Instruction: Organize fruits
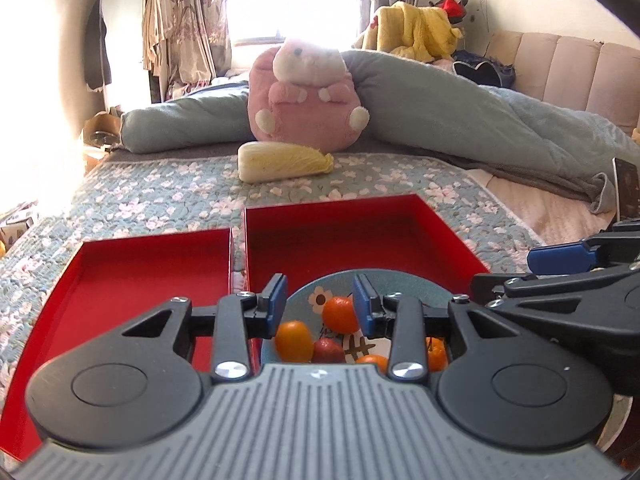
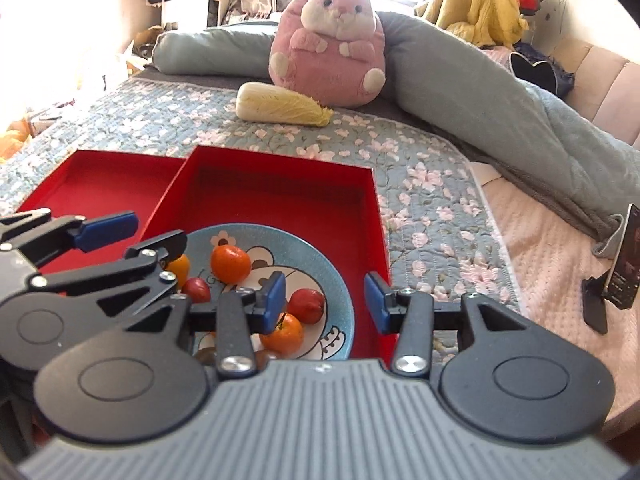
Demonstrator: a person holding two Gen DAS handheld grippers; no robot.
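Note:
A blue plate (image 2: 320, 264) with a cartoon print sits inside the right red tray (image 2: 280, 196) and holds several oranges (image 2: 231, 264) and small red fruits (image 2: 306, 306). My left gripper (image 1: 320, 306) is open above the plate (image 1: 400, 284), its blue pads on either side of an orange (image 1: 340, 314). My right gripper (image 2: 326, 300) is open and empty over the plate's right rim, next to an orange (image 2: 284, 333). The left gripper also shows in the right wrist view (image 2: 108, 230).
A second red tray (image 1: 132, 272) lies to the left, with nothing in it. A napa cabbage (image 2: 280, 109) and a pink plush toy (image 2: 328, 44) lie farther back on the floral quilt. A phone on a stand (image 2: 618, 276) is at the right.

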